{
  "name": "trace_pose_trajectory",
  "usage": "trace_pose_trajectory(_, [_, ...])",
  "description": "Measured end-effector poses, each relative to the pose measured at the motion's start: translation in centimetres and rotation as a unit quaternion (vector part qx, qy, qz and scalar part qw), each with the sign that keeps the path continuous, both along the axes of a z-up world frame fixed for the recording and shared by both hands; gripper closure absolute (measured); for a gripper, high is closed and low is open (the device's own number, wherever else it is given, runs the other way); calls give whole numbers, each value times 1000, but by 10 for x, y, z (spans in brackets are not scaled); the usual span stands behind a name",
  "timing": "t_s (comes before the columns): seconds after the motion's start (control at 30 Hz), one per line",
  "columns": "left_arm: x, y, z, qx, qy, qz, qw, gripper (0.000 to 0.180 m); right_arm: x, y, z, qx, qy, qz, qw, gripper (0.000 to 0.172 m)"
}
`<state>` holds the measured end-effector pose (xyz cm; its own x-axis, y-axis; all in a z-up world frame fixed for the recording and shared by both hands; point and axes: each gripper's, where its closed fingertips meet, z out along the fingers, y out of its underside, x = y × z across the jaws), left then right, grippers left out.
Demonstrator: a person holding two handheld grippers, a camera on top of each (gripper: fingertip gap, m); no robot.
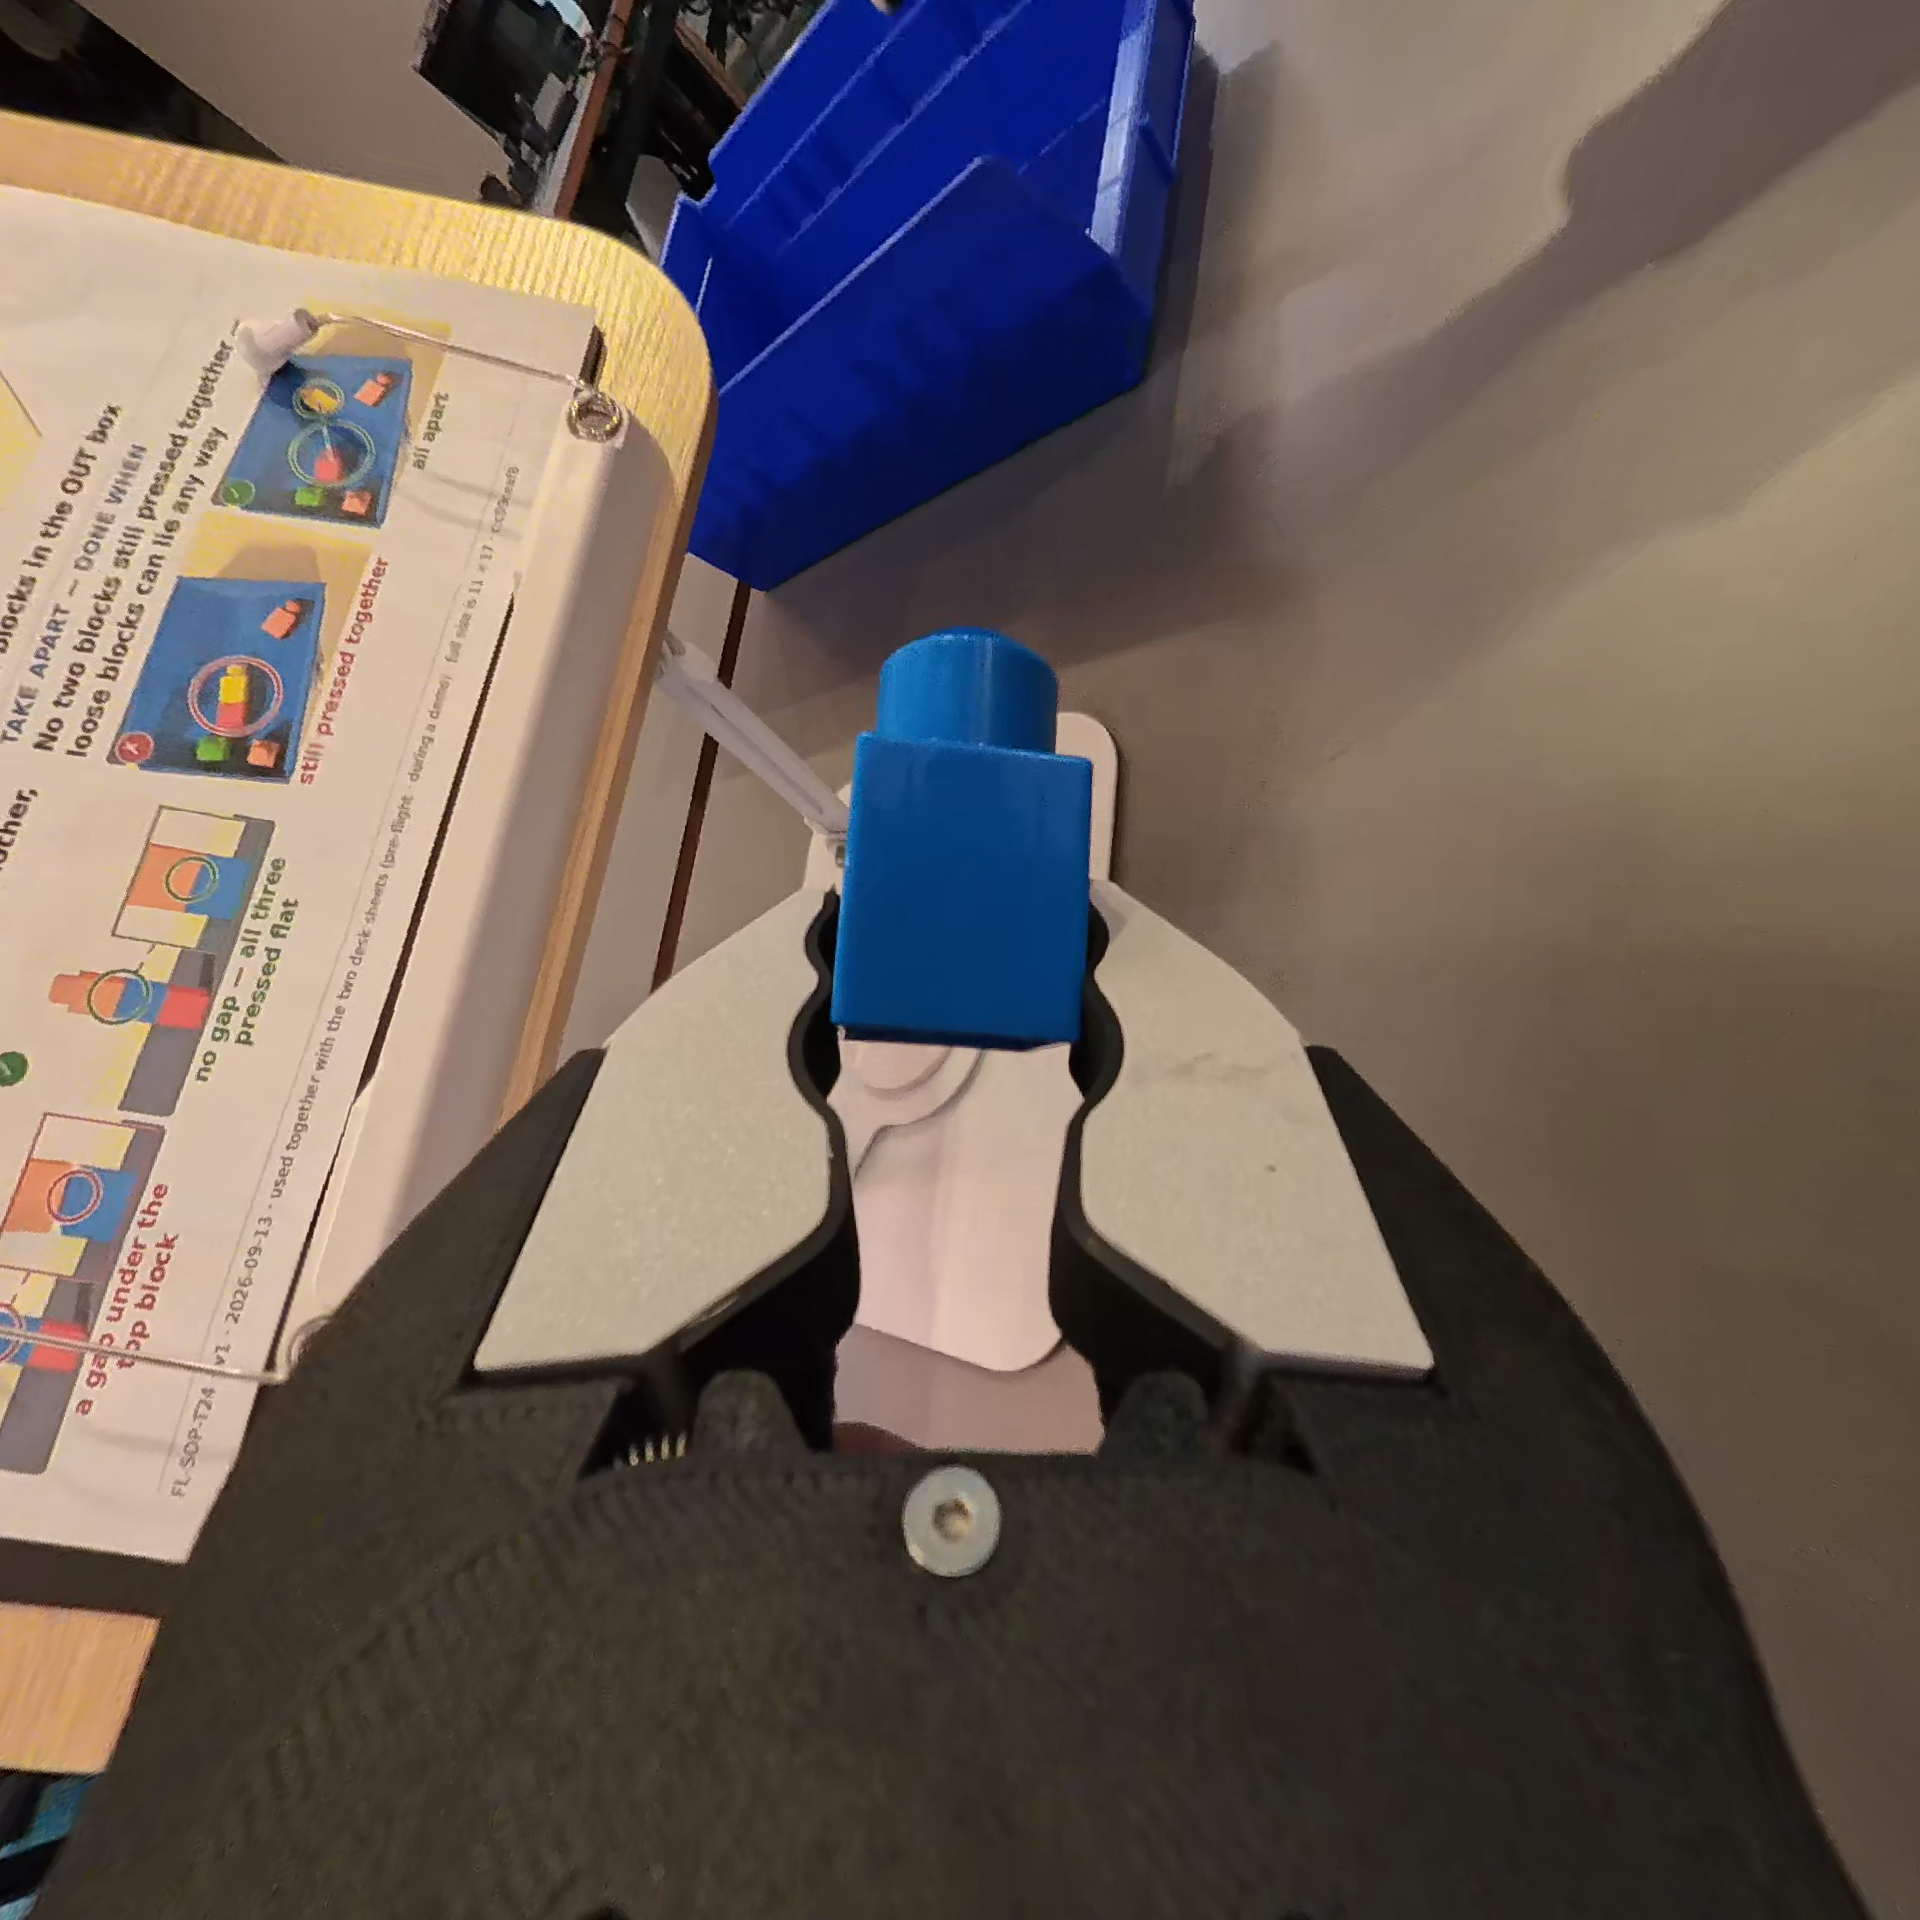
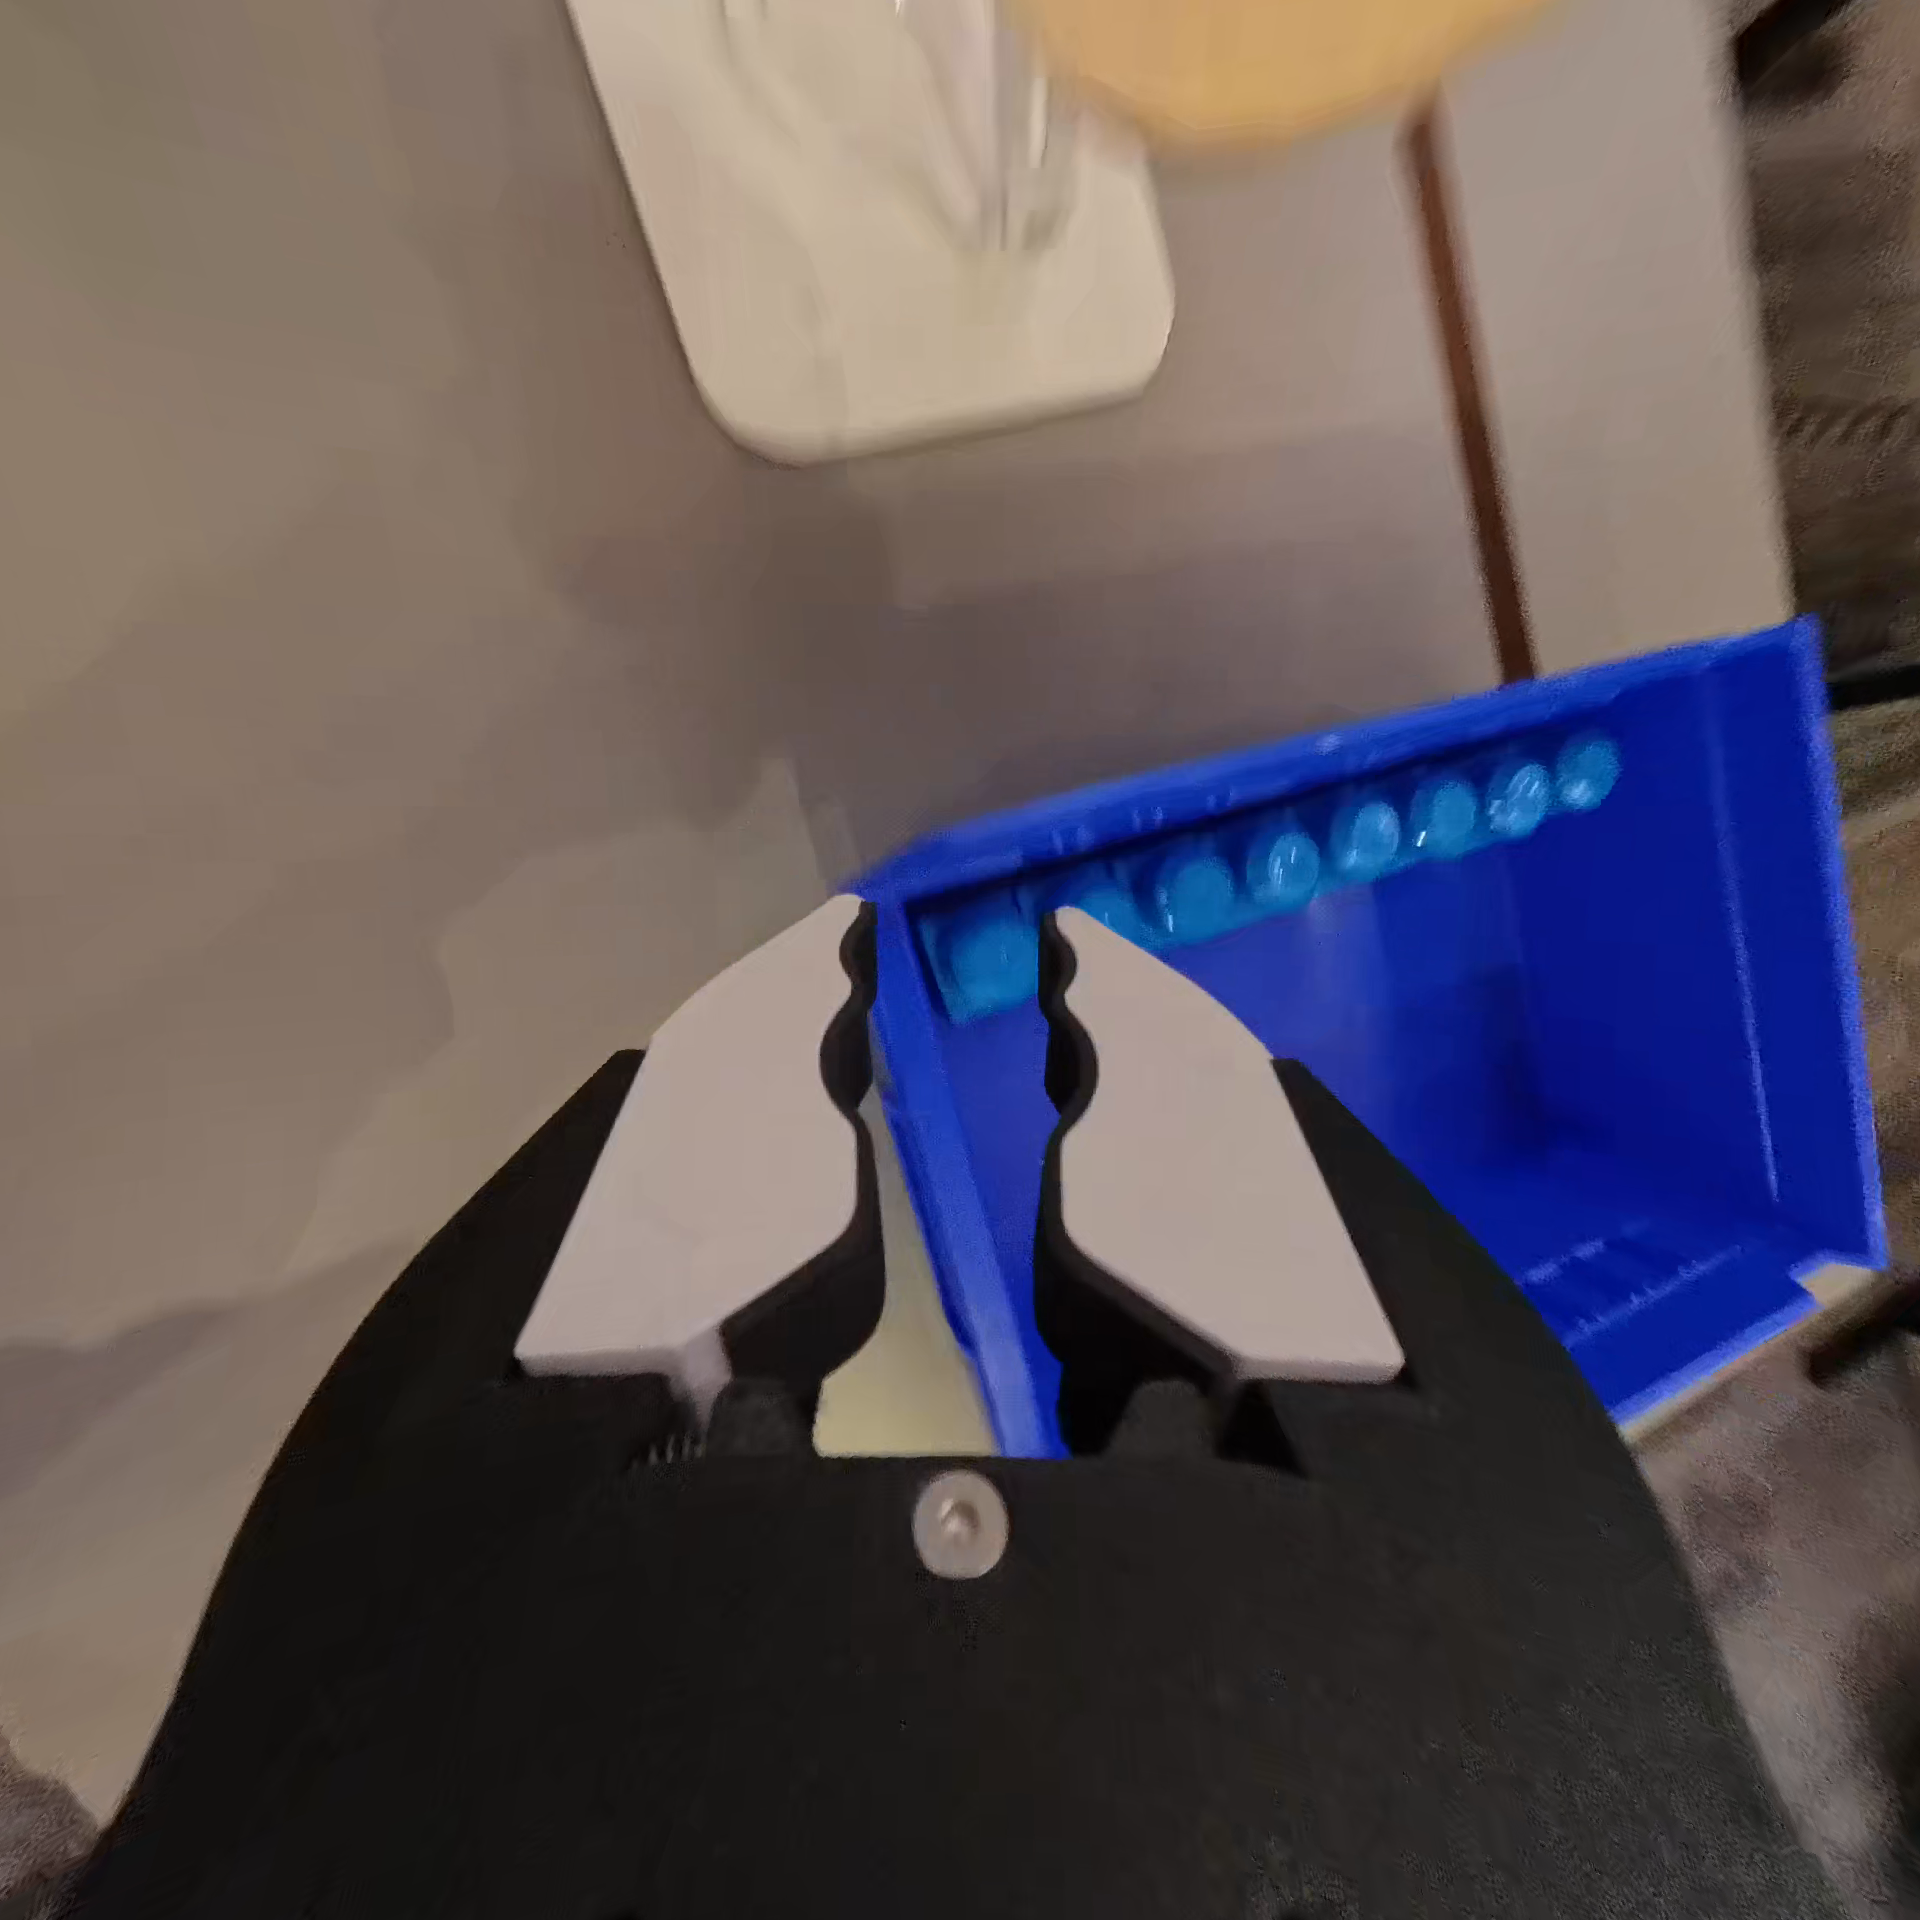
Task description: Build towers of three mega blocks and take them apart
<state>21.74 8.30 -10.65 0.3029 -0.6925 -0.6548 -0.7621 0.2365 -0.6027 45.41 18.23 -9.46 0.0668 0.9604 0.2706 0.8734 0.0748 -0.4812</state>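
The left gripper (image 1: 961, 966) is clamped on a blue block (image 1: 961, 894), both pads pressed against its flat side walls, its round stud pointing away from the camera. The block hangs over the grey desk (image 1: 1455, 831), just off the corner of a wooden board (image 1: 623, 312) carrying a printed sheet (image 1: 260, 727), with blue bins (image 1: 935, 312) farther off. It looks light, hard, smooth plastic: likely slippery, so the flat sides suit a grip, leaving stud and hollow base free for mating. The right gripper (image 2: 956, 935) is empty, fingers apart, straddling the side wall of a blue bin (image 2: 1455, 1039) near its corner; that view is blurred.
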Motion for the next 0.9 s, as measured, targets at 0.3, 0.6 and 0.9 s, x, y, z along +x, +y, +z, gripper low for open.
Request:
trace_pose_trajectory(0.3, [10, -2, -1, 23, 22, 0, 1000, 139, 46, 28, -31, -12, 15, -208, 978, 169])
trace_pose_trajectory(0.6, [11, -3, 3, 25, 18, 0, 1000, 139, 36, 45, -89, -85, -78, -204, 972, 172])
trace_pose_trajectory(0.9, [11, -4, 9, 42, 8, 3, 999, 139, 26, 27, -24, -23, 48, -228, 972, 164])
